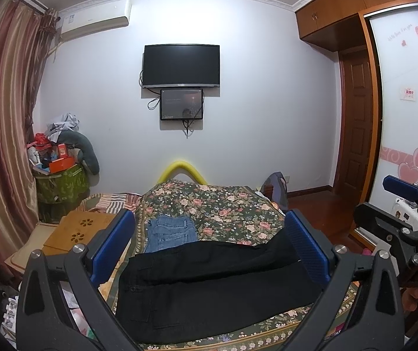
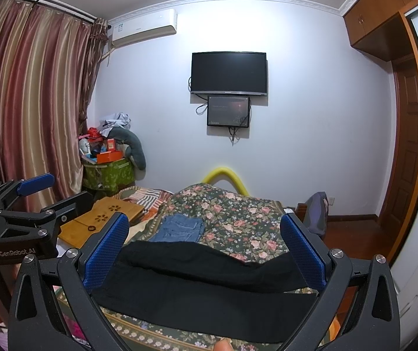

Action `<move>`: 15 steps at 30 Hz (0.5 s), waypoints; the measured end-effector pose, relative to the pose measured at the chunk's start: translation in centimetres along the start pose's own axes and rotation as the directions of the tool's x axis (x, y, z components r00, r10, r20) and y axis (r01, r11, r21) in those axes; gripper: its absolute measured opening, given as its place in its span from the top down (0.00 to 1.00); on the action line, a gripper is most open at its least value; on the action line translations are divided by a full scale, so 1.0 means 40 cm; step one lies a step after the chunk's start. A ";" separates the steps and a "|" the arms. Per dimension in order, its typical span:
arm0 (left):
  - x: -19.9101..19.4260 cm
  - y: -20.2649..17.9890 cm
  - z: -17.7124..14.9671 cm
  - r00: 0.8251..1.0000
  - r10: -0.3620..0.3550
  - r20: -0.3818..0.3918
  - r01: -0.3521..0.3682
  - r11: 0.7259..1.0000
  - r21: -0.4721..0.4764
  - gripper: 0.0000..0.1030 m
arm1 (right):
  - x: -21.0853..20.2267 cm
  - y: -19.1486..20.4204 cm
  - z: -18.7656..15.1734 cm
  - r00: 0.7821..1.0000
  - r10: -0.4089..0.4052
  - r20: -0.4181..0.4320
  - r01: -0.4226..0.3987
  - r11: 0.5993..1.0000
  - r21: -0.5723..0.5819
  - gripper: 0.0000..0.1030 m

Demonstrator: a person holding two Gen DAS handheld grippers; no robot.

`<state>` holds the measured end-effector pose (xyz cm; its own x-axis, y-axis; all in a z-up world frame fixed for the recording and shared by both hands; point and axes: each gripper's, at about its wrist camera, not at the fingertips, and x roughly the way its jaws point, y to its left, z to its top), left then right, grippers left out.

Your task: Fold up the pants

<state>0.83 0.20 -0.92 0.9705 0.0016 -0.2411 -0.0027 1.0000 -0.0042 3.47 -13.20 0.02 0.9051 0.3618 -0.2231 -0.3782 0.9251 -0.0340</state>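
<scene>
Pants (image 1: pixel 209 286): black, lay already doubled across the floral bed (image 1: pixel 223 204), near me.
Left claw (image 1: pixel 209 248): hovered wide open, empty.
Right claw (image 2: pixel 206 251): likewise open.
Advice: I judged pinching both end corners evenly best.

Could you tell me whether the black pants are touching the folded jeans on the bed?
Cannot tell. In the left wrist view the black pants cover the near edge of the jeans, which might mean overlap or mere occlusion; the right wrist view shows the same.

left gripper (image 2: pixel 37 201) body reads "genrobot.ai"; right gripper (image 1: pixel 396 201) perhaps "das".
</scene>
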 end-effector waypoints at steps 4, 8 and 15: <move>0.001 0.001 0.003 1.000 -0.005 0.000 0.005 1.000 -0.002 0.00 | 0.000 -0.002 -0.002 1.000 0.000 -0.001 0.000 1.000 0.002 0.00; 0.002 0.003 0.001 1.000 -0.004 0.000 0.004 1.000 -0.001 0.00 | -0.002 -0.005 -0.004 1.000 -0.002 0.001 0.002 1.000 0.003 0.00; 0.018 0.013 0.000 1.000 0.003 -0.010 -0.003 1.000 -0.007 0.00 | 0.011 -0.012 -0.008 1.000 -0.006 -0.010 0.006 1.000 0.005 0.00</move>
<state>1.51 0.71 -1.10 0.9681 0.0049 -0.2506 -0.0076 0.9999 -0.0098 3.99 -13.54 -0.38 0.9053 0.3553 -0.2329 -0.3718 0.9278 -0.0301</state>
